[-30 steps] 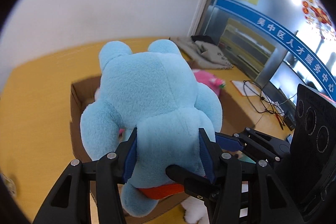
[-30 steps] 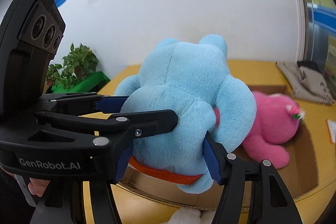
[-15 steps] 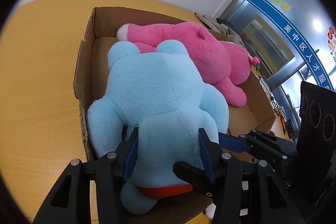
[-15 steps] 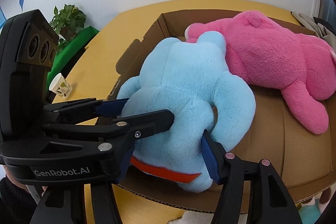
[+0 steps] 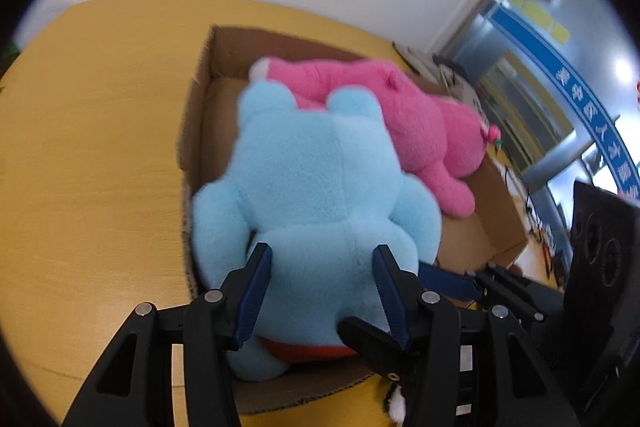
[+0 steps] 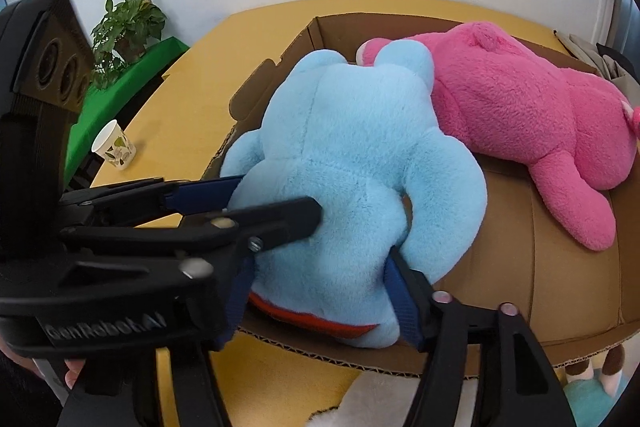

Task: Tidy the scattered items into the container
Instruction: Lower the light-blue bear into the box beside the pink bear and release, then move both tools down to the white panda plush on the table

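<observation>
The blue plush toy [image 6: 352, 179] now lies face down inside the cardboard box [image 6: 560, 259], at its near left side, with its head toward the far wall and one side touching the pink plush toy [image 6: 520, 115] that already lies there. Its lower end with the orange band sits just over the near rim of the box.

The step in hand is the release of this toy. The left gripper [image 5: 320, 287] has its blue pads pressed into the fur at both sides of the lower body, so it is pinching the toy. The right gripper [image 6: 324, 267] has just been opening its jaws; the toy is between them, but whether the pads press on it I cannot tell.

Next, I judge, both grippers must spread fully and draw back and up without dragging the fur, then go to the other soft items near the box, of which a white one [image 6: 376, 399] shows at the bottom edge.

Compared with one second ago, the toy was held high above the box; now it rests in it, and both views look more steeply down at the yellow surface [image 5: 100, 147].
</observation>
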